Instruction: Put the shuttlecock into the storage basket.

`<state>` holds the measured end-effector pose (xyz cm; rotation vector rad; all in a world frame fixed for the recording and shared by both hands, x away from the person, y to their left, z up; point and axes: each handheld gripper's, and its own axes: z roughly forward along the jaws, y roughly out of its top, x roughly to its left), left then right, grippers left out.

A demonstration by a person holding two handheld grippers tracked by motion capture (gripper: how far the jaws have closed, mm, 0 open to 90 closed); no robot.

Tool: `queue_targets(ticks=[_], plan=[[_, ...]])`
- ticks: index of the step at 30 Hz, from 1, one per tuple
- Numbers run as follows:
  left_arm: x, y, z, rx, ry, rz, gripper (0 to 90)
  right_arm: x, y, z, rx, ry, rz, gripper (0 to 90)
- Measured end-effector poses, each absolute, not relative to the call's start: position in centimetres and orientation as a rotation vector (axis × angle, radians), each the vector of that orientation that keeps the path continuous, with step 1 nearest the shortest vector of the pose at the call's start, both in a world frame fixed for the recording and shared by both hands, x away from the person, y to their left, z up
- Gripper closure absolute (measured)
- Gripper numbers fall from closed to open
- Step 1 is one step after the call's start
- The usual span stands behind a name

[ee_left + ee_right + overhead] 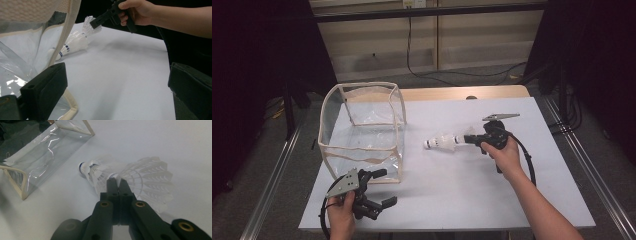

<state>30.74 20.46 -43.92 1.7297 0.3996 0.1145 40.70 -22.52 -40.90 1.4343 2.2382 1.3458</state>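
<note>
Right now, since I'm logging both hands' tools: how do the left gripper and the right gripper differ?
The left gripper has its jaws spread wide with nothing between them; the right gripper has its jaws pinched together on the feathers of the stacked shuttlecocks. The left gripper sits beside the clear bag at the table's near edge; the right gripper is mid-table. Both are black, hand-held, and point sideways.

Dark curtains (257, 75), grey floor (472, 77)

On the white table (452, 200), the clear, cream-edged plastic box (362, 132) stands at left; the nested white feather shuttlecocks (443, 140) lie to its right.
</note>
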Motion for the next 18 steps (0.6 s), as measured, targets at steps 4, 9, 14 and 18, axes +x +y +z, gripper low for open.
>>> queue_targets(ticks=[4, 9, 14, 18], plan=[[30.73, 20.43, -43.92, 1.732, 0.398, 0.116, 2.5, 40.72, -22.47, -40.94, 1.438, 2.236, 1.349, 90.0], [30.73, 20.43, -43.90, 1.731, 0.397, 0.116, 2.5, 40.71, -22.41, -40.90, 1.436, 2.236, 1.358, 90.0], [30.71, 20.42, -43.88, 1.728, 0.396, 0.115, 2.5, 40.74, -22.23, -40.94, 1.438, 2.240, 1.358, 90.0], [30.74, 20.47, -43.90, 1.730, 0.398, 0.116, 2.5, 40.78, -22.02, -41.05, 1.435, 2.246, 1.364, 90.0]])
